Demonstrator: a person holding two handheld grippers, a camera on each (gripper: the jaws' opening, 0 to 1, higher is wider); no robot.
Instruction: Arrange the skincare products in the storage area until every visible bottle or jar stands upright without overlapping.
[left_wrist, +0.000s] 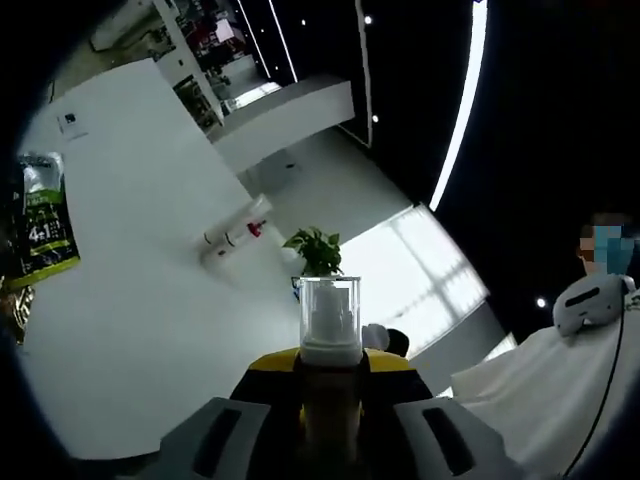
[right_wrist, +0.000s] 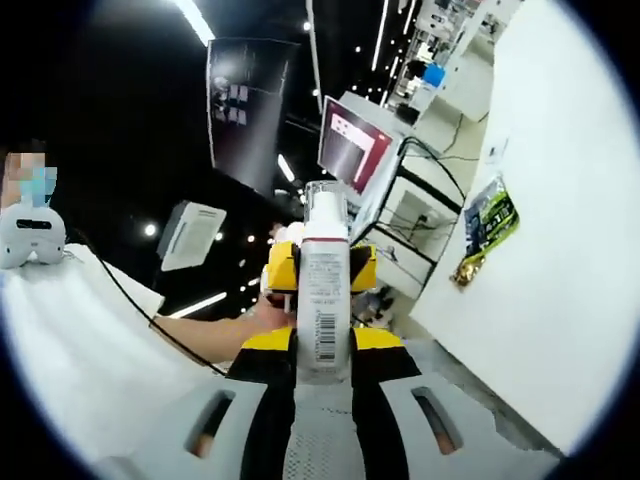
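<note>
My left gripper (left_wrist: 330, 405) is shut on a bottle (left_wrist: 330, 330) with an amber body and a clear cap, held up in front of the camera. Beyond it, a white bottle with a red mark (left_wrist: 236, 236) lies on its side on the white table (left_wrist: 130, 300). My right gripper (right_wrist: 322, 375) is shut on a white bottle with a barcode label (right_wrist: 322, 290) and a clear cap, pointing away from the camera. Behind that bottle show yellow parts of the left gripper (right_wrist: 283, 268) and a hand (right_wrist: 265, 315).
A green sachet (left_wrist: 45, 225) (right_wrist: 490, 230) lies on the white table (right_wrist: 540, 300). A small green plant (left_wrist: 318, 250) stands past the table's edge. A person in white (left_wrist: 560, 390) (right_wrist: 70, 340) is close by. Shelves and a screen (right_wrist: 350, 145) stand behind.
</note>
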